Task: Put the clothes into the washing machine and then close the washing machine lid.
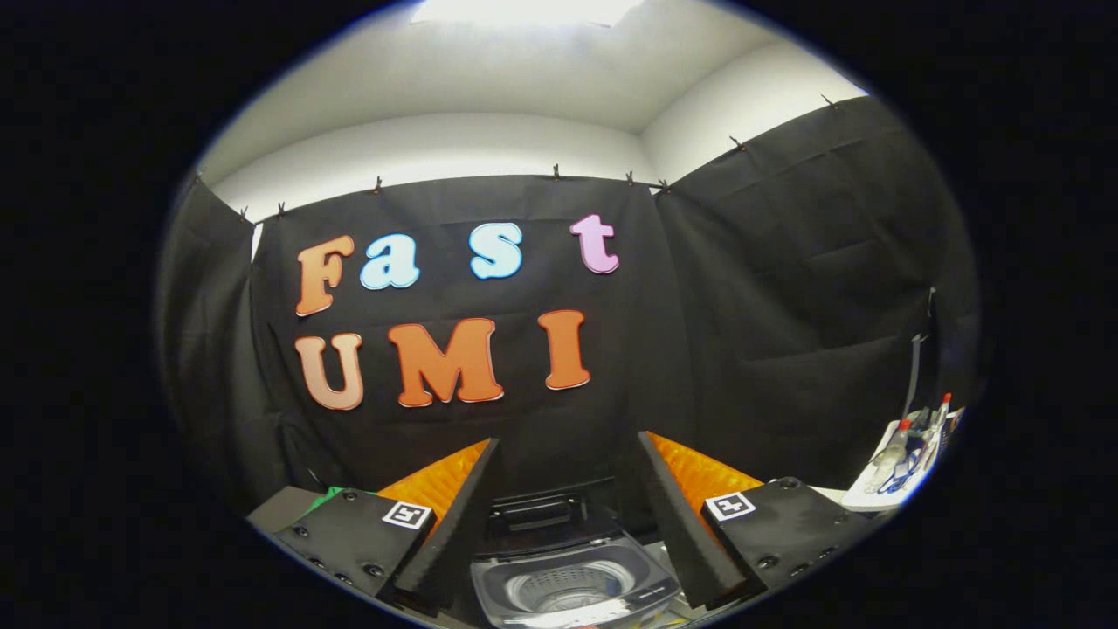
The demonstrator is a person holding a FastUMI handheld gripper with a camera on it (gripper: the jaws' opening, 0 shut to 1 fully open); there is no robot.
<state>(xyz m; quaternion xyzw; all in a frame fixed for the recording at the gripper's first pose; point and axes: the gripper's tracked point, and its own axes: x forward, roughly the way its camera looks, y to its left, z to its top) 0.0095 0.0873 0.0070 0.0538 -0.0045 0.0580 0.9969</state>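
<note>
Booth: black cloth walls pinned along the top edge, white wall and ceiling above, a bright light overhead.

Surface: a pale tabletop (825,496) shows at about 4 o'clock from the fingers, beside the right finger mount.

Gripper: the gripper (568,515) has its 2 fingers spread wide, holding nothing; black pads face inward, orange ribbed backs face outward.

Washing machine: the small washing machine (572,590) sits between and just below the fingertips, at 6 o'clock.

Lid: the dark lid (537,515) stands raised at the machine's far side, at 12 o'clock from the drum, so the opening faces up toward the gripper.

Drum: the perforated drum (563,590) looks empty; its axis runs vertical, mouth upward.

Clothes: a scrap of green fabric (327,498) peeks at about 9 o'clock, beyond the left finger mount; I cannot tell whether it is the garment.

Clutter: bottles on a white tray (900,459) lie at 3 o'clock, well apart from the machine.

Why so: the lid is likely propped open to leave a clear drop into the drum, and the open fingers are likely ready for a pickup.

Stage: loading seems not yet done.
</note>
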